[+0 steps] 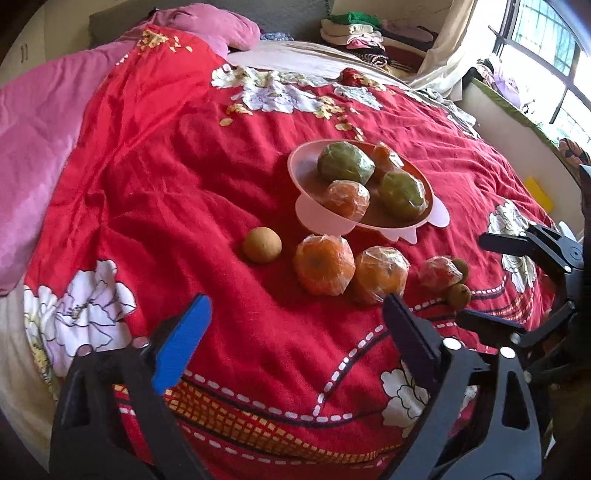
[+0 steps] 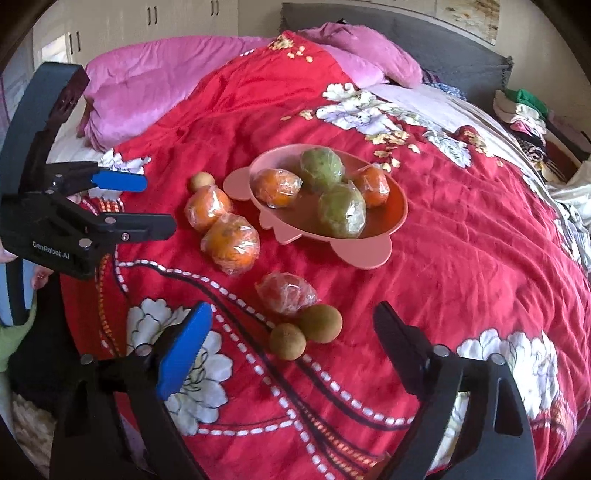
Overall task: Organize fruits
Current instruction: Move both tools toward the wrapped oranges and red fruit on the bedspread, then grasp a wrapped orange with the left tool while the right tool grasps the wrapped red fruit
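Observation:
A pink plate [image 1: 317, 218] [image 2: 369, 258] on the red bedspread holds two green and two orange wrapped fruits. In front of it lie two big wrapped oranges [image 1: 324, 264] [image 2: 231, 240], a small wrapped reddish fruit [image 1: 439, 273] [image 2: 286, 291], two brown round fruits [image 2: 319, 323] beside it and one brown fruit [image 1: 261, 244] [image 2: 202, 180] apart on the left. My left gripper [image 1: 297, 317] [image 2: 159, 205] is open and empty, short of the oranges. My right gripper [image 2: 291, 325] [image 1: 469, 277] is open and empty, its fingers either side of the brown pair, above them.
A pink quilt [image 1: 40, 140] lies bunched along the bed's far left. Folded clothes [image 1: 354, 33] are stacked beyond the bed's far end. A window and sill [image 1: 535, 92] run along the right side.

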The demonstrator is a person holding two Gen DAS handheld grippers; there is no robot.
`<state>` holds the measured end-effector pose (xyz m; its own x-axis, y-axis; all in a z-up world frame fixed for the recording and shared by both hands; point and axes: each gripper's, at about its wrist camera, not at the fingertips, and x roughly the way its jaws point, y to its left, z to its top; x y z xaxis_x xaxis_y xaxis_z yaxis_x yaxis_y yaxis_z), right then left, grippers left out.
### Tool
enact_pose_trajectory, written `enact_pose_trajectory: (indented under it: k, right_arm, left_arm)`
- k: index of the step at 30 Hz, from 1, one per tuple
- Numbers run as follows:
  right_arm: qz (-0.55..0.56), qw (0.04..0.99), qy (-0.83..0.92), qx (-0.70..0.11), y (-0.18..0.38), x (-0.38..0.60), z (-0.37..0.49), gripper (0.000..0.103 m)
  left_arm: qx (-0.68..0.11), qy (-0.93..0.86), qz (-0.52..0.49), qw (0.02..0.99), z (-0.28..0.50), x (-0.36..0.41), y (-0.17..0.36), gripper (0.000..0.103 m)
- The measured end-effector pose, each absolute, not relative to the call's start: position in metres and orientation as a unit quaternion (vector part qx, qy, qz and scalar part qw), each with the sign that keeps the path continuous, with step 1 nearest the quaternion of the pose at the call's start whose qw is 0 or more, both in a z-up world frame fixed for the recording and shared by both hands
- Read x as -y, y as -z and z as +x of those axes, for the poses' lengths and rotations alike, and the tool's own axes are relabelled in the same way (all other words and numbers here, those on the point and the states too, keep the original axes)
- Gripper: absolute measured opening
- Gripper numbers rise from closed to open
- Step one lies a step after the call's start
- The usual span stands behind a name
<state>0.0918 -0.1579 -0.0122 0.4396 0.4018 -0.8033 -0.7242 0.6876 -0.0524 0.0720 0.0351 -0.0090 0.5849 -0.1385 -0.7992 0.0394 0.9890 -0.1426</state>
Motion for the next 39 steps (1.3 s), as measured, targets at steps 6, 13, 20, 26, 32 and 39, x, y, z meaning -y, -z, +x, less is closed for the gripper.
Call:
enact_pose_trajectory:
  k: [6,13,20,26,32,39]
  right_arm:
    - [-0.216,0.807,-0.35,-0.425,0.026,0.155,0.107,0.066]
    - [-0.236,0.793,-0.364,-0.428,0.032,0.147,0.114,0.053]
    - [-0.252,0.782,-0.38,-0.424,0.033,0.137,0.116,0.034]
    - [-0.233,0.785,-0.389,-0.422,0.032,0.139,0.116,0.033]
    - [-0.208,0.792,-0.391,-0.421,0.03,0.145,0.116,0.033]
    - [-0.186,0.798,-0.391,-0.42,0.028,0.149,0.115,0.033]
  left_arm:
    - [-0.456,0.066,-0.067,0.885,0.077,-0.032,0.016,0.07]
    - [-0.455,0.069,-0.076,0.885,0.083,-0.033,0.017,0.064]
    - [-0.456,0.072,-0.083,0.883,0.089,-0.034,0.02,0.06]
    - [-0.46,0.082,-0.096,0.879,0.095,-0.036,0.024,0.046]
    - [-0.464,0.092,-0.115,0.874,0.102,-0.039,0.027,0.045]
    - [-0.467,0.112,-0.152,0.864,0.111,-0.044,0.032,0.037]
